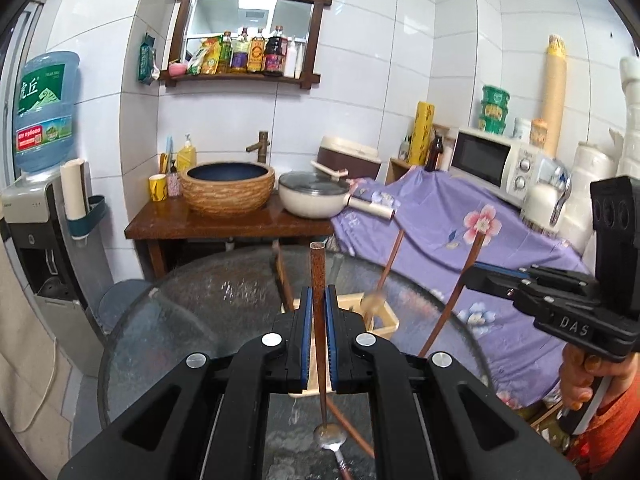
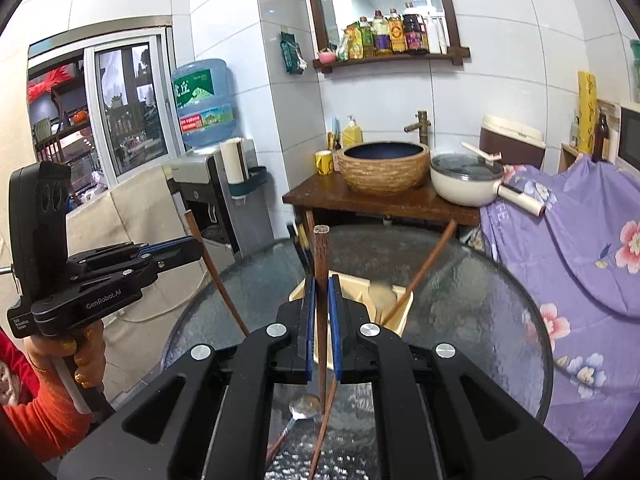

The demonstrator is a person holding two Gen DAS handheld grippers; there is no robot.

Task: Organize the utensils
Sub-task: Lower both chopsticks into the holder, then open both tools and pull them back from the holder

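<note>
Both grippers (image 1: pixel 319 304) (image 2: pixel 321 296) level, each clamping 1 upright wooden-handled utensil (image 1: pixel 317 272) (image 2: pixel 321 252).

The left gripper (image 1: pixel 319 312) clamps an upright wooden-handled utensil (image 1: pixel 318 280) above the glass table (image 1: pixel 208 300), the right gripper (image 1: pixel 480 272) pinching another.

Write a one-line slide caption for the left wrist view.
Left gripper holds a wooden-handled utensil upright above the glass table; right gripper grips another.
</note>
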